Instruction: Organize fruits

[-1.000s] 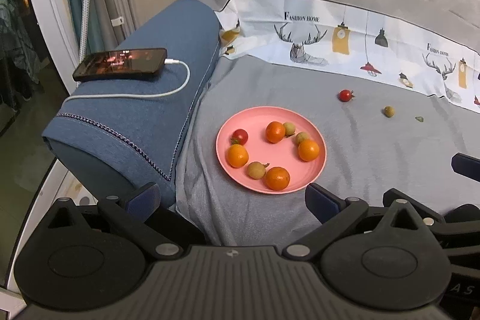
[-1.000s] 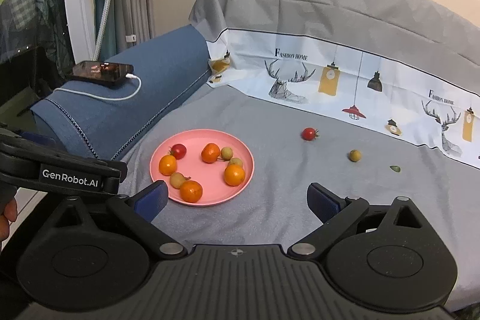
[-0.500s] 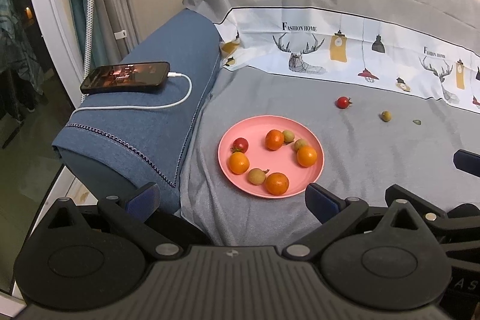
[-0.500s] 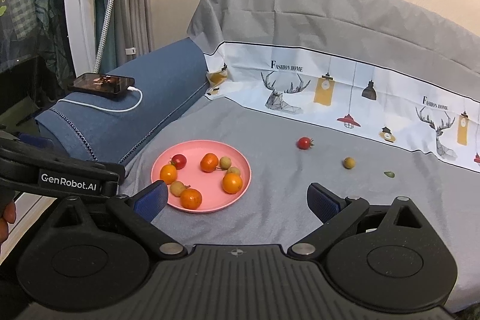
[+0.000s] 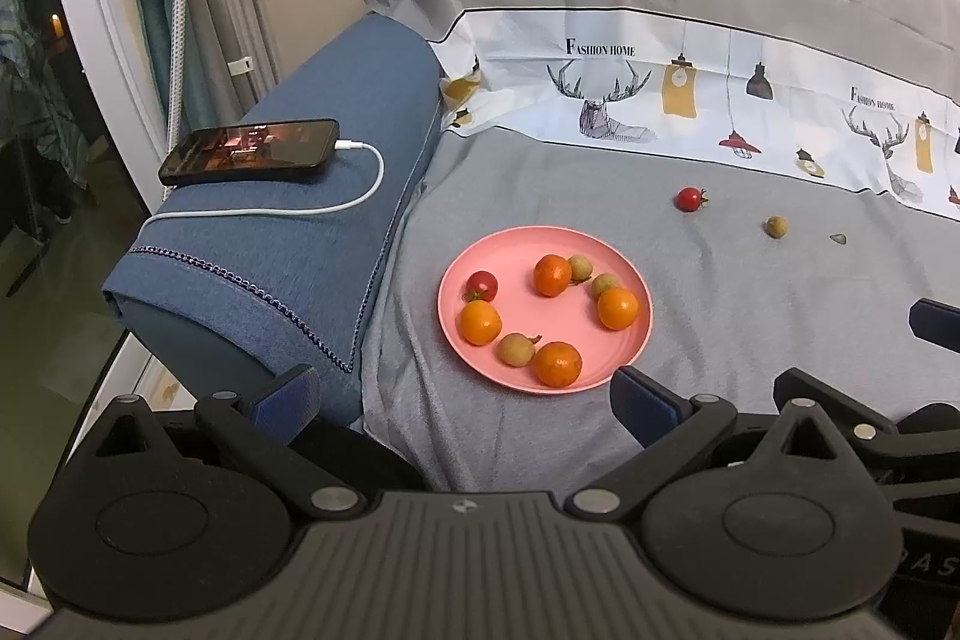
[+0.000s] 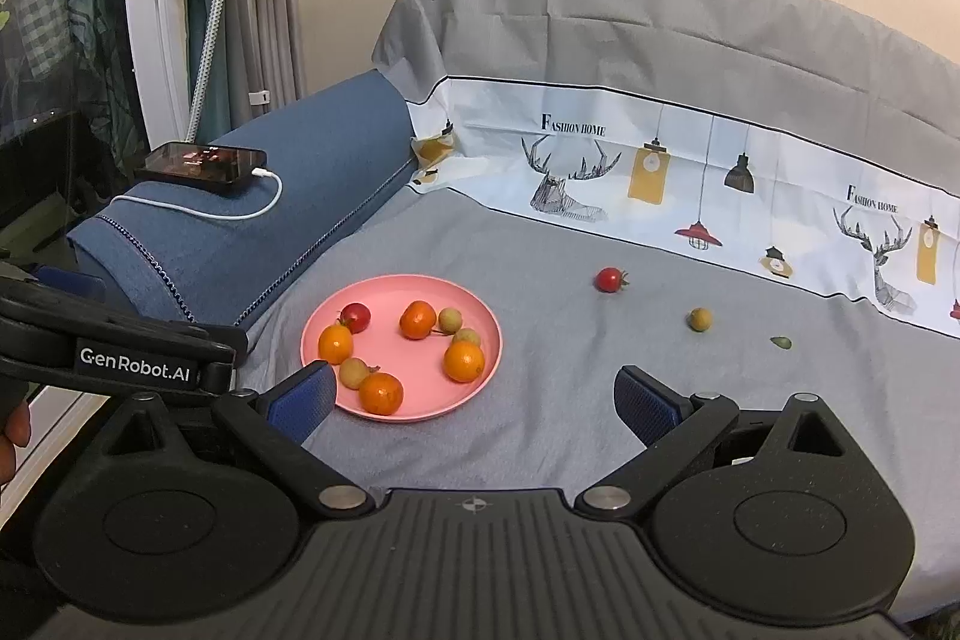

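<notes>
Both tools are pulling back and rising from the sofa. Compared with one second ago, the round pink plastic plate (image 5: 636,340) is looking smaller and is sitting farther from the cameras in both views, and more of the wall and the curtain is showing at the top. Nothing on the grey cloth sofa cover (image 5: 750,328) is changing place in that time: the same eight fruits are lying on the plate, four orange, three pale green-brown and one red.

The left gripper (image 5: 465,394) is standing with its blue pads wide apart and is holding nothing. The right gripper (image 6: 474,394) is spread in the same way, also with nothing between the pads.

Two fruits are still waiting outside the plate. The small red cherry tomato (image 6: 610,279) is lying alone on the cover, well apart from the plate. The small round green-brown fruit (image 6: 699,319) is lying near it, further to the right, and a tiny green leaf scrap (image 6: 780,342) is lying beyond that.

I judge that the task is mostly done but not finished. The retreat looks like a pause before the next reach, probably by the right gripper, since the two loose fruits are lying on its side.
</notes>
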`<state>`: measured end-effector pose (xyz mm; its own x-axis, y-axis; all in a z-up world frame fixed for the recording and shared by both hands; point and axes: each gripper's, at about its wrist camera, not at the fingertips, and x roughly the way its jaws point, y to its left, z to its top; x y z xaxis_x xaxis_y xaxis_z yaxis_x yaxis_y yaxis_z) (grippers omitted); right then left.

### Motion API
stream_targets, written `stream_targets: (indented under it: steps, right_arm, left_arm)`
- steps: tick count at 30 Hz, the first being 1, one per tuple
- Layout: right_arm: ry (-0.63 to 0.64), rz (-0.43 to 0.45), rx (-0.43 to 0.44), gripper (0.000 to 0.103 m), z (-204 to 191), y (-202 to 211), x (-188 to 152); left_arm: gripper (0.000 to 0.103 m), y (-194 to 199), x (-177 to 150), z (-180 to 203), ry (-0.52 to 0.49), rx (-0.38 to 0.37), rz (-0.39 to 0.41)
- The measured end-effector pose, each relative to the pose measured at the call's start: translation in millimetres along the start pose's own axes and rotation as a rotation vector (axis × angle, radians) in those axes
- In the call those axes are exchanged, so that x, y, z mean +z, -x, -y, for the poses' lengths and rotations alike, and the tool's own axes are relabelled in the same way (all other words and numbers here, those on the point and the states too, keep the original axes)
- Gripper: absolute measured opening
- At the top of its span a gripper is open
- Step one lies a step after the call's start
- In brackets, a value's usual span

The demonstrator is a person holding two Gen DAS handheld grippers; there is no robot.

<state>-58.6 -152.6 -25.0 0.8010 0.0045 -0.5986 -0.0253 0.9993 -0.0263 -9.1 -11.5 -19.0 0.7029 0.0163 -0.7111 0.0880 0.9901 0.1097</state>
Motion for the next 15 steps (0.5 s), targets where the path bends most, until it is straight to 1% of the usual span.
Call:
stream_targets:
  steps: [11,15]
  right_arm:
    - [-0.022,-0.016,-0.002,0.099,6.5,-8.8,-1.0]
    - [-0.042,-0.015,-0.016,0.099,13.6,-14.2,-1.2]
  left_arm:
    - [0.103,-11.5,3.1,4.4,-0.023,0.009,-0.030]
    - [0.103,-16.9,9.8,8.4,-0.028,0.010,-0.038]
